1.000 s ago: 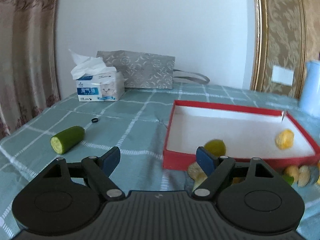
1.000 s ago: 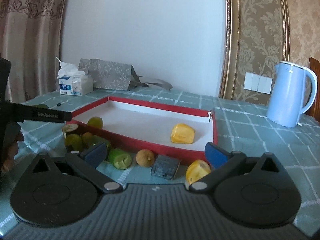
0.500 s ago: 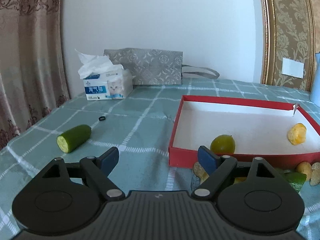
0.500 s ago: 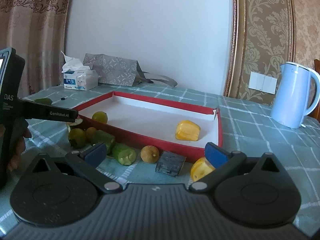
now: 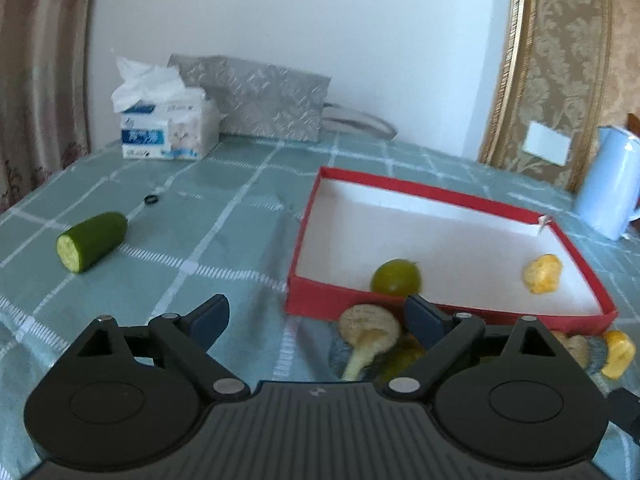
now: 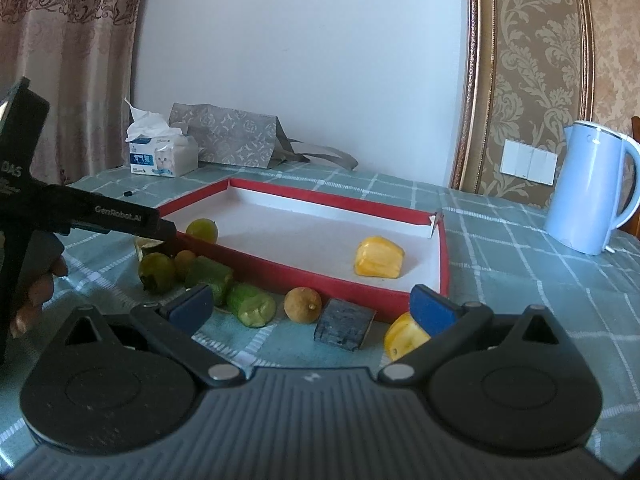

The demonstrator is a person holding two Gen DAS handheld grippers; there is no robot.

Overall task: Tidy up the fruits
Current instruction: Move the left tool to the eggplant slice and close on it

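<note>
Left gripper (image 5: 316,318): jaws wide apart and just been opening further, nothing between the pads, only bare tablecloth (image 5: 224,216) in the gap. It hangs just outside the near left corner of the red box (image 5: 440,194). From the right wrist view its black finger reaches to that same corner, with the person's hand (image 6: 38,292) wrapped on the grip

Right gripper (image 6: 310,306): jaws spread, nothing gripped. A row of loose pieces on the cloth shows between and beyond its blue pads

Inside the box, white floor:
- green round fruit (image 5: 396,278) in the near left corner, close against the red wall
- yellow jackfruit piece (image 6: 378,258) toward the right side, well apart from the green one

Outside, along the near wall of the box, left to right in the right wrist view:
- cut slice (image 5: 370,324) with pale face, partly behind the left gripper's finger
- dark green fruit (image 6: 157,272)
- small yellowish fruit (image 6: 185,263) touching it
- two cucumber chunks (image 6: 251,305), side by side
- small brown round fruit (image 6: 303,305)
- dark bluish block (image 6: 344,324)
- second yellow piece (image 6: 404,336), partly hidden by the right gripper's right pad

Away to the left, alone on the cloth: cucumber half (image 5: 91,240), cut face toward the camera; small black ring (image 5: 151,199) beyond it

Back of table: tissue box (image 5: 168,128), grey patterned bag (image 5: 256,100). Light blue kettle (image 6: 588,186) at right
</note>
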